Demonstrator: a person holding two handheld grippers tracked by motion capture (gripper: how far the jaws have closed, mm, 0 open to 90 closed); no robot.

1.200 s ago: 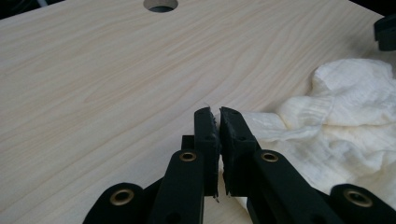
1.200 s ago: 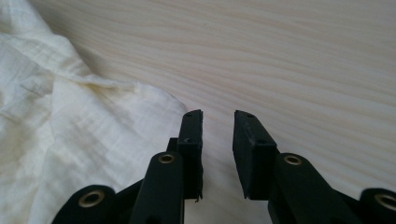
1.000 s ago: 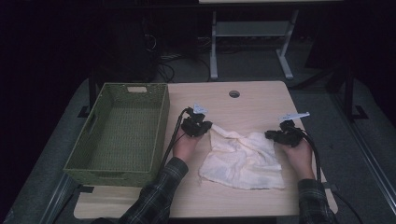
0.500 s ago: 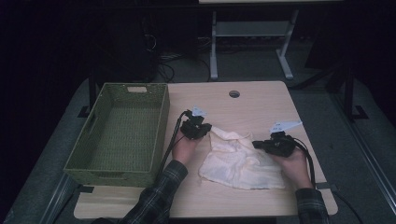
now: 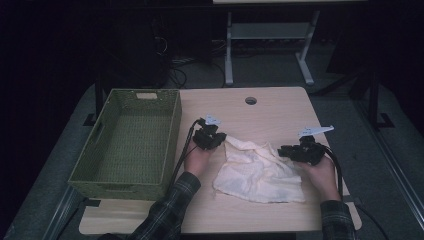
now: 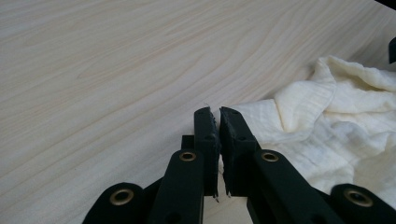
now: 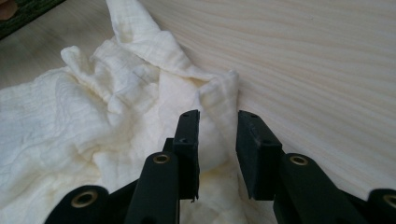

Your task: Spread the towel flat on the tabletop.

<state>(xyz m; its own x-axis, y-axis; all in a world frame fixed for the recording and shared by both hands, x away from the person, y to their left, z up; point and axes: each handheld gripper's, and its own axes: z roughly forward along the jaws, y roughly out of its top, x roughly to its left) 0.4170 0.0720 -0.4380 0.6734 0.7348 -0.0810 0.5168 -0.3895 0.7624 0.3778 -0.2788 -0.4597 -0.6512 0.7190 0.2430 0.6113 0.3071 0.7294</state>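
Though dim, pale wooden table (image 5: 270,107)

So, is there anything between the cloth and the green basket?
Nothing visible lies on the bare table between the cloth and the basket, apart from the left gripper holding the cloth's near corner.

The pale wood-grain surface (image 5: 265,112) has a small round hole (image 5: 250,100) near its twelve o'clock edge and carries a crumpled cream cloth (image 5: 257,172) toward five o'clock of its middle, while a green woven basket (image 5: 127,142) sits over its nine o'clock edge.
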